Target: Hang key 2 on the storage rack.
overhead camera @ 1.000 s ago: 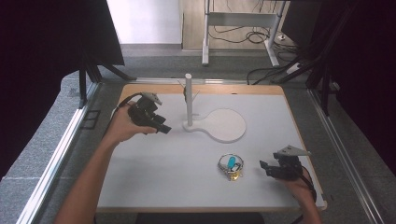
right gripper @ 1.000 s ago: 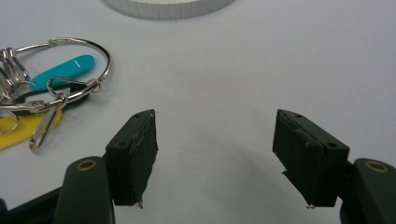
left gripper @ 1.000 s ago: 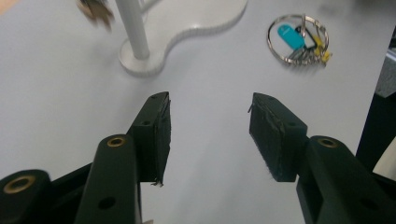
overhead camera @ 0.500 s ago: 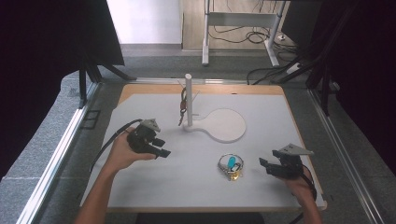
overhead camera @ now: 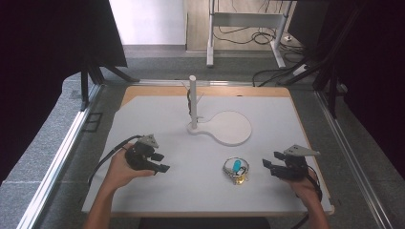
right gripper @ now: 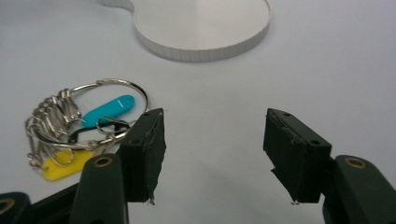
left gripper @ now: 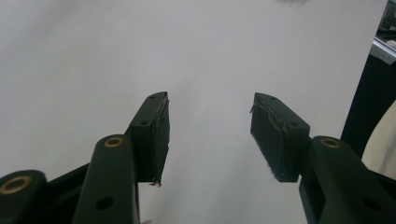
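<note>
1. Right gripper view: the right gripper [right gripper: 215,144] has its two black jaws parted with nothing between them; they have just been closing somewhat, over bare white board.
2. Each jaw carries a flat rectangular pad [right gripper: 152,140] of dark, rough rubber, frayed at the edges.
3. Just beside the left-hand jaw in that view lies one key ring [right gripper: 79,126]: a thin shiny metal loop with a bunch of smaller wire rings and two plastic tags, one teal and oval, one yellow (partly hidden under the wire).
4. Beyond it sits one white stand base [right gripper: 201,28], a flat round disc with a ribbed edge.
5. High view: the key ring [overhead camera: 236,169] lies on the matte white board [overhead camera: 157,114], near the right gripper [overhead camera: 268,165], and one upright round white post [overhead camera: 193,100] rises from the base's narrow end.
6. Left gripper view: the left gripper [left gripper: 210,133] is released too, two worn pads apart over plain board.
</note>
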Motion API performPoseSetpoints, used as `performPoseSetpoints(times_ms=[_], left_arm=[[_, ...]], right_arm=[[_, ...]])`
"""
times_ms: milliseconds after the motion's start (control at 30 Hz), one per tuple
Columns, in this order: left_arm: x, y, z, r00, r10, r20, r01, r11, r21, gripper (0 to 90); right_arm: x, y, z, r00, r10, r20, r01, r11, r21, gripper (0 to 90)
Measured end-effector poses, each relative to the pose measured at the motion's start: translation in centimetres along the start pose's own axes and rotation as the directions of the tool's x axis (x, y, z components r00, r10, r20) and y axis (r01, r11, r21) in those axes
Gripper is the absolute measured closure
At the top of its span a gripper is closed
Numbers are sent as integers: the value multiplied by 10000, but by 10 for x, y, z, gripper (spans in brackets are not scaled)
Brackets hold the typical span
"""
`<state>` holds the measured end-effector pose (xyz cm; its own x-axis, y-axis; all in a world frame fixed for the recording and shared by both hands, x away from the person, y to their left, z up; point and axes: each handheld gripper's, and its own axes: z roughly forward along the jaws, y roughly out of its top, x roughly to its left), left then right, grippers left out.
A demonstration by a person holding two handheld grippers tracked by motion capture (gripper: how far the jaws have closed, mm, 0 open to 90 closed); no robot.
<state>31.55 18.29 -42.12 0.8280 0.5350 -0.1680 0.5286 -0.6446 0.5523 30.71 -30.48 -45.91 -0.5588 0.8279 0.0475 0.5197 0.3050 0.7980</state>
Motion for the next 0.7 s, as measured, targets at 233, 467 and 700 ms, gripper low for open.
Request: performPoseSetpoints(times_ms=[233,467,700], left_arm=[[-1,-1,1,9999,103,4,-103,9999,48,467],[-3,-1,4,9997,173,183,-174,9998,51,466],[-5,-3,6,9995,253,183,-254,9997,14,466]], right_arm=[[13,26,-4,9948,-758,-673,804,9944,685,451],[24,54,-12,9773,-1375,-1609,1627,9743,1555,524],[48,76,-4,9494,-1746,-2612,2425,9357,2562,576]])
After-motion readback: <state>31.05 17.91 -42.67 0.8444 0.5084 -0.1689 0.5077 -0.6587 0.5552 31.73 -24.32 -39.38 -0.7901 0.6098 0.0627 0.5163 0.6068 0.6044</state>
